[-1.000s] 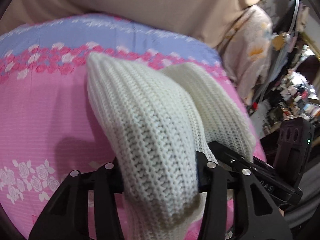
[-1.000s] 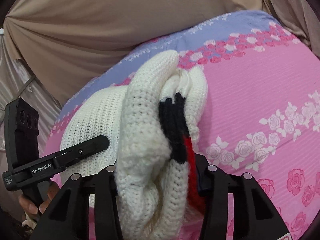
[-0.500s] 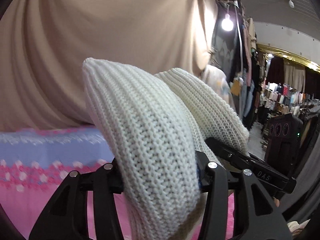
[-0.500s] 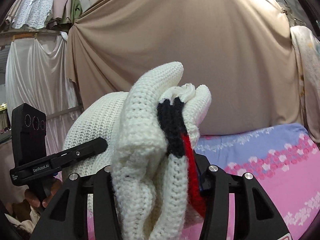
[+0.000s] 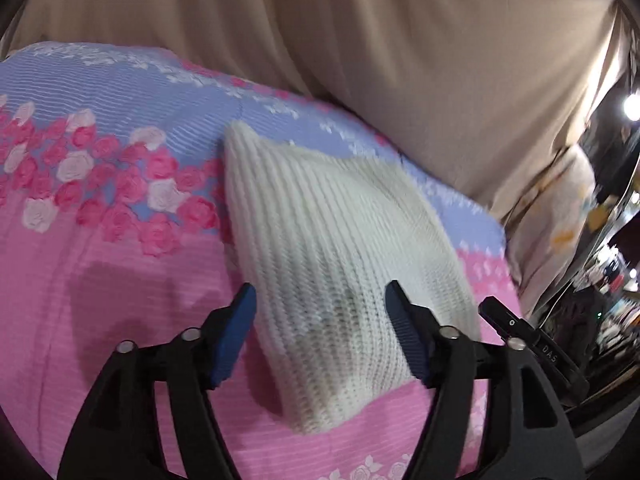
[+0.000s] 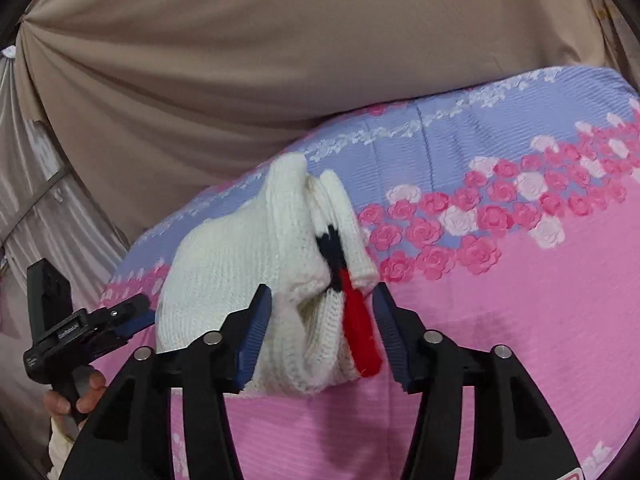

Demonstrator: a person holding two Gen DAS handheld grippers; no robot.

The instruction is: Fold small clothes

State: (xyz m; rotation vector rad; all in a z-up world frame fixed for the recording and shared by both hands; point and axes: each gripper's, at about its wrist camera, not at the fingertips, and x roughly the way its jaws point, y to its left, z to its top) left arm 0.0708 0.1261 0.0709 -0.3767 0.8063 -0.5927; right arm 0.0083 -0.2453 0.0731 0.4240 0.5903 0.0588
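A folded cream knit garment (image 5: 336, 264) lies on the pink and lilac flowered bedsheet (image 5: 100, 248). In the right wrist view the garment (image 6: 256, 264) shows a black and red knitted patch (image 6: 352, 312) at its near edge. My left gripper (image 5: 320, 312) is open, its blue-padded fingers on either side of the garment's near end without pinching it. My right gripper (image 6: 320, 316) is open too, its fingers astride the other end. The left gripper also shows in the right wrist view (image 6: 132, 316), beside the garment's left edge.
A beige curtain (image 5: 360, 40) hangs behind the bed. A pale patterned cloth (image 5: 560, 208) hangs at the bed's right, with a dim shop area and a bright lamp (image 5: 632, 106) beyond. The person's hand (image 6: 76, 396) holds the left gripper's handle.
Both grippers held the folded garment lifted up in front of the curtain. They have brought it down onto the bedsheet and opened, and the garment now rests free.
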